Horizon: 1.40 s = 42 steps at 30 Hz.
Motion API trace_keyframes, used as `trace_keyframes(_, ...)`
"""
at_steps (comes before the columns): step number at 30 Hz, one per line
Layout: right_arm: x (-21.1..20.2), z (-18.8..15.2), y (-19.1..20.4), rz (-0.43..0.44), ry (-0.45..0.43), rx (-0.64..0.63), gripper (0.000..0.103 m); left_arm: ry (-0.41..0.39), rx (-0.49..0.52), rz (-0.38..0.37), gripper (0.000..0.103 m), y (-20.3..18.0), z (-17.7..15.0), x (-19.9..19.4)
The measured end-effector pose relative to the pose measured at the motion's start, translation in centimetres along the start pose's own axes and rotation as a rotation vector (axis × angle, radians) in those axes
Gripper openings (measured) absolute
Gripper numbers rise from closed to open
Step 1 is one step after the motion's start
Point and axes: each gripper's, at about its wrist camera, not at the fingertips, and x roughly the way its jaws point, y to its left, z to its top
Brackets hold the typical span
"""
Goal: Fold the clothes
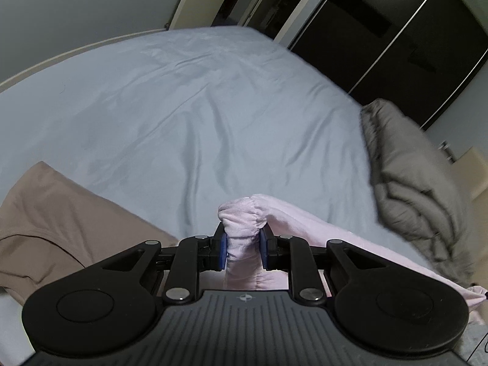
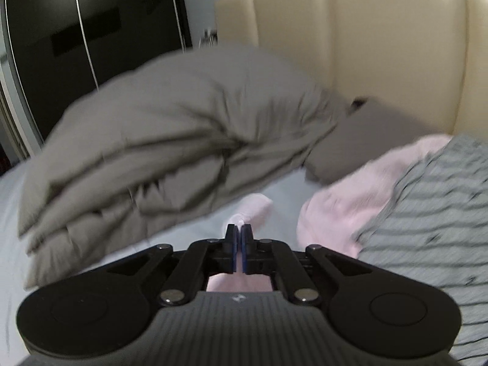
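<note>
Both the left gripper [image 1: 243, 251] and right gripper [image 2: 238, 250] clamp the pink garment [image 1: 292, 222] above the bed [image 1: 183, 106] (mid-fold, apparently); next, lay it flat.

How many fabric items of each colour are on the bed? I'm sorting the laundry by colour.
Pink: 2, the pink garment held in both tongs, and a pink piece under the striped one.
Brown: 1, brown garment.
Grey-striped: 1, striped garment.
Grey: 1, folded grey duvet.
Total: 5, on the blue sheet.

Home bedroom: bed [image 1: 183, 106], wardrobe [image 1: 381, 30].
</note>
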Motion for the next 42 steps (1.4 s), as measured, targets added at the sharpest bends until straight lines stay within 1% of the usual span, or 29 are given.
trace_keyframes(4, -5.0, 1.5, -2.5, -0.012, -0.052, 0.026, 0.003, -0.012, -0.012, -0.071, 0.018, -0.1, -0.4, -2.6)
trace_keyframes(6, -7.1, 1.5, -4.1, -0.019, -0.064, 0.042, 0.003, -0.016, -0.012, -0.105, 0.018, -0.1, -0.8, -4.0)
trace_keyframes(9, -10.0, 0.7, -7.0, -0.035, -0.064, 0.065, 0.003, -0.010, -0.002, -0.149, 0.018, -0.1, -1.6, -5.9)
trace_keyframes(12, -12.1, -0.8, -10.1, -0.050, -0.050, 0.082, 0.003, 0.009, 0.034, -0.161, 0.018, 0.1, -2.9, -7.2)
trace_keyframes(14, -13.1, -2.4, -12.4, -0.072, -0.024, 0.094, 0.003, 0.032, 0.059, -0.165, 0.018, 0.4, -3.9, -7.6)
trace_keyframes(17, -14.4, -5.4, -16.2, -0.106, 0.014, 0.127, 0.003, 0.099, 0.099, -0.160, 0.018, 0.8, -5.7, -7.7)
trace_keyframes(20, -15.6, -8.6, -19.8, -0.142, 0.056, 0.157, 0.001, 0.151, 0.152, -0.123, 0.018, 1.4, -7.5, -7.8)
trace_keyframes(24, -16.5, -12.9, -24.2, -0.207, 0.115, 0.199, 0.000, 0.230, 0.196, -0.101, 0.018, 2.1, -9.4, -7.7)
trace_keyframes(27, -17.0, -16.3, -26.9, -0.246, 0.156, 0.241, 0.000, 0.292, 0.245, -0.099, 0.018, 2.1, -10.7, -7.5)
trace_keyframes(29, -16.8, -18.0, -27.8, -0.263, 0.189, 0.240, 0.001, 0.313, 0.287, -0.088, 0.018, 2.1, -11.8, -7.8)
trace_keyframes(31, -16.5, -19.3, -28.3, -0.226, 0.209, 0.267, 0.006, 0.319, 0.314, -0.072, 0.018, 2.0, -12.3, -7.8)
trace_keyframes(32, -16.3, -19.8, -28.5, -0.200, 0.215, 0.298, 0.006, 0.321, 0.313, -0.071, 0.018, 2.2, -12.5, -7.9)
trace_keyframes(33, -16.0, -20.2, -28.6, -0.174, 0.220, 0.329, 0.009, 0.323, 0.311, -0.070, 0.018, 2.4, -12.6, -8.0)
trace_keyframes(34, -15.7, -20.4, -28.6, -0.159, 0.229, 0.351, 0.017, 0.321, 0.309, -0.067, 0.018, 2.4, -12.7, -8.0)
trace_keyframes(35, -15.4, -20.7, -28.5, -0.150, 0.237, 0.370, 0.030, 0.318, 0.308, -0.064, 0.018, 2.4, -12.8, -8.0)
trace_keyframes(36, -15.1, -21.0, -28.3, -0.141, 0.244, 0.388, 0.057, 0.314, 0.308, -0.061, 0.018, 2.4, -12.8, -8.0)
trace_keyframes(38, -14.5, -21.1, -27.8, -0.132, 0.234, 0.401, 0.057, 0.301, 0.300, -0.057, 0.018, 2.4, -12.9, -8.0)
trace_keyframes(40, -13.4, -21.4, -27.5, -0.112, 0.246, 0.409, 0.053, 0.292, 0.280, -0.060, 0.018, 2.7, -12.7, -8.0)
trace_keyframes(42, -12.4, -21.7, -27.4, -0.103, 0.252, 0.428, 0.052, 0.282, 0.264, -0.059, 0.018, 3.0, -12.6, -7.8)
